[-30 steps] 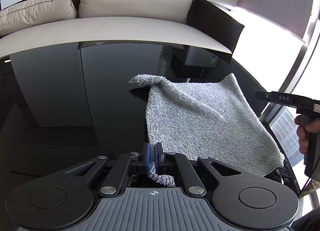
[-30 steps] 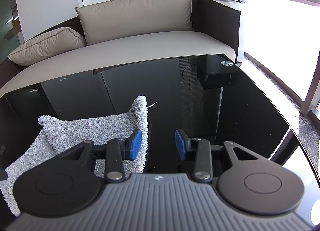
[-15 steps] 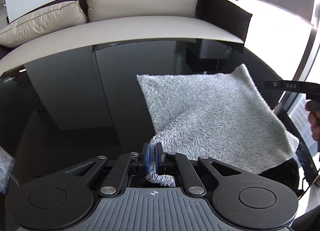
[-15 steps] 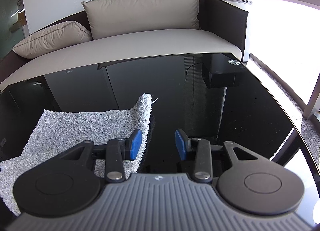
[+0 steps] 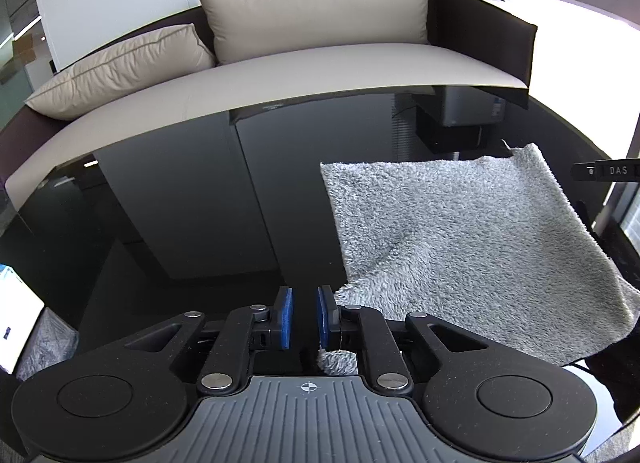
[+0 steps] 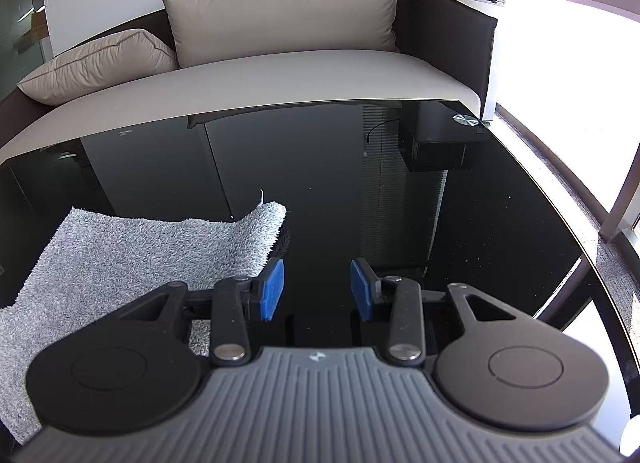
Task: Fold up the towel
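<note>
So the grey fluffy towel [image 5: 460,239] is lying spread out pretty flat on the glossy black bench [image 5: 180,215], over on the right side in the left wrist view. Its near left corner tucks down under the left tongs [image 5: 305,317], and you can see a little tuft of it poking out just below the right-hand finger. The left tongs are opening right now: there's a narrow gap between the blue pads [image 5: 285,317] and nothing is pinched in it, just black bench showing through. From the right wrist view the towel [image 6: 132,259] sits to the left, with its far right corner [image 6: 272,215] curled up a bit off the bench and a thread sticking up from it. The right tongs [image 6: 314,289] are standing apart with only bare bench between the pads, and the left pad is just beside the towel's right edge; can't tell if it's actually touching. Behind the bench there's a beige sofa [image 6: 280,79] with two cushions. At the far right edge of the left view you can spot part of the other tool, marked DAS [image 5: 608,171].
</note>
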Demonstrator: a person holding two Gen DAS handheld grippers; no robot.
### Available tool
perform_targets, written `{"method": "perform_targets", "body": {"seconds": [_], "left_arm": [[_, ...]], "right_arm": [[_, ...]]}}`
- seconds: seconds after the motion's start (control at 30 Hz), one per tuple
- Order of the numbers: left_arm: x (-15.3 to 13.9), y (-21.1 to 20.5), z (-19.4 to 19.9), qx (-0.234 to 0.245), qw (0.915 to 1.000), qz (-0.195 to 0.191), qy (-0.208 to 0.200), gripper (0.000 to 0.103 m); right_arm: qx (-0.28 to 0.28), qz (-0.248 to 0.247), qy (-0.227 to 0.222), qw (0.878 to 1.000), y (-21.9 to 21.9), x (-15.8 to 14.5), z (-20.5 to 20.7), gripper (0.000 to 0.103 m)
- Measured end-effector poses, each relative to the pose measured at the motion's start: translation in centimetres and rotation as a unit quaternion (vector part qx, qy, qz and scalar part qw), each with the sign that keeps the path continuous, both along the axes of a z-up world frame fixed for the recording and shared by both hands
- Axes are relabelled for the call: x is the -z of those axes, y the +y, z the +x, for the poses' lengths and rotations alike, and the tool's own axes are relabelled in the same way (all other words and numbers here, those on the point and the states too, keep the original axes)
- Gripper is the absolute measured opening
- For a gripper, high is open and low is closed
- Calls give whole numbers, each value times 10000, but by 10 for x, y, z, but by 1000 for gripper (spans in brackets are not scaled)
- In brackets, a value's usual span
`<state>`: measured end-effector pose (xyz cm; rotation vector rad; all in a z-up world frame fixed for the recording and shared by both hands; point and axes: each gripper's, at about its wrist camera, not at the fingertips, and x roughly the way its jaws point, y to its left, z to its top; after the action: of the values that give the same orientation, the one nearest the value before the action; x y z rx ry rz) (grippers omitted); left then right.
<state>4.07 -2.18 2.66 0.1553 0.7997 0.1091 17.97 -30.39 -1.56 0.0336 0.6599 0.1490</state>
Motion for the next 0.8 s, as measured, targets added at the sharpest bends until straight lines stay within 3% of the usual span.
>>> {"method": "perform_targets", "body": {"seconds": [0.1,0.27,0.37,0.57,0.8], "left_arm": [[-1,3,0,48,9998,-197,-33,21],[-3,-6,2,248,9993,-202,-217,21],[-2,-12,4,419,9982,-316,-300,27],[9,-15,15,570,9961,-654,-139,29],[23,-29,22,703,9964,-474,-99,29]], "right_arm": [[-73,-30,73,9999,2,2,0,40],[-231,-135,151,9995,3,1,-15,40],[-353,-192,249,9989,1,1,-29,40],[-697,-267,328,9967,1,-1,-61,40],[-980,-464,357,9935,10,2,-95,39]]}}
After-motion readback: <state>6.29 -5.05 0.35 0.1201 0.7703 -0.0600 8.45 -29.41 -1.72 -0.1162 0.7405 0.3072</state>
